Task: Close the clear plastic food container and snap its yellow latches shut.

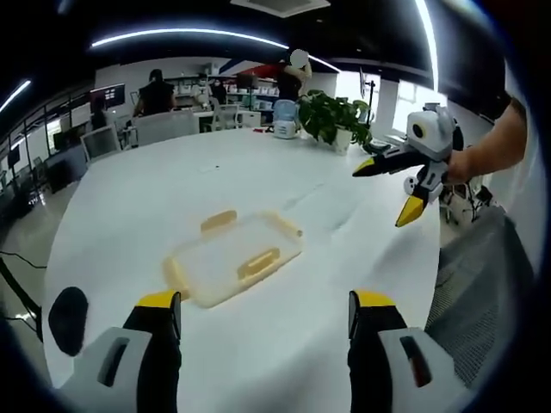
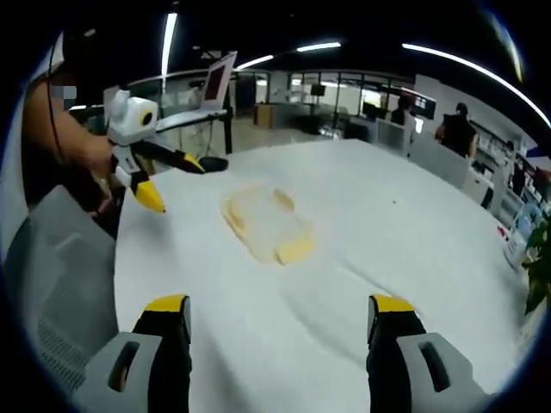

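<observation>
The clear plastic food container with yellow latches (image 1: 232,258) lies flat on the white-covered table (image 1: 129,206), ahead of the left tongs (image 1: 263,314) and a little to their left, well apart from their tips. From the right tongs (image 2: 280,318) it sits ahead and slightly left (image 2: 265,222).

Both tongs hang above the table with jaws spread wide and nothing between them; the right tongs appear in the left gripper view (image 1: 392,189), also splayed.

The lid seems to rest on the base already, though whether it is seated all round is too small to tell. The risks look plain:
- The container is light and the cloth wrinkled, so pressing one latch may skid or tip it unless the other tongs steady it.
- A latch pushed over an unseated lid may spring back.
</observation>
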{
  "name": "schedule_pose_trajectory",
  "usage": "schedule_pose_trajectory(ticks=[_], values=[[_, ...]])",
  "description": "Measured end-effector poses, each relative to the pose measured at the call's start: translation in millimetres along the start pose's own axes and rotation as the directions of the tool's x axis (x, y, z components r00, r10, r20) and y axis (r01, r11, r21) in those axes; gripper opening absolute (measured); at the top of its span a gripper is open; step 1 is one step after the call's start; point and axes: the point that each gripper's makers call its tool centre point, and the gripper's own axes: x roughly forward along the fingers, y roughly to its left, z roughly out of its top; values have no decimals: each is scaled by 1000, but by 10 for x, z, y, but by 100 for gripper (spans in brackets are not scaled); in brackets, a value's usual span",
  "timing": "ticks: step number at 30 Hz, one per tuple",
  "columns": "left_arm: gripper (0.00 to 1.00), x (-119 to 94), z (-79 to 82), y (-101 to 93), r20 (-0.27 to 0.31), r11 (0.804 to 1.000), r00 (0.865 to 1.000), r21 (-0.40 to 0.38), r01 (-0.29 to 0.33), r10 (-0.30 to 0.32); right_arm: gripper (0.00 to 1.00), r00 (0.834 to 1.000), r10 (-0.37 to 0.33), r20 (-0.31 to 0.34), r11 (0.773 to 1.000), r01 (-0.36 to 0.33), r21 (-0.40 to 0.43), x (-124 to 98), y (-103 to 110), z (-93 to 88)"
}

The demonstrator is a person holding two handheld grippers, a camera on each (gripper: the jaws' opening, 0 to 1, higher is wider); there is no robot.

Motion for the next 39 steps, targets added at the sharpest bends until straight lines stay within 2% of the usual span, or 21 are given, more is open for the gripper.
schedule_pose_trajectory(ticks=[12,21,29,39], values=[[80,58,11,133,-13,1000,1000,6,-3,3,85,999,30,-18,998,-31,-51,121,-68,92],[77,98,10,249,-37,999,999,46,8,-6,84,997,78,-27,993,-80,-83,234,-41,179],[76,84,60,371,-26,998,1000,58,-1,2,84,994,96,-45,989,-100,-106,302,-52,204],[77,147,66,422,-60,991,998,128,44,-36,83,989,132,-68,979,-141,-145,429,-25,282]])
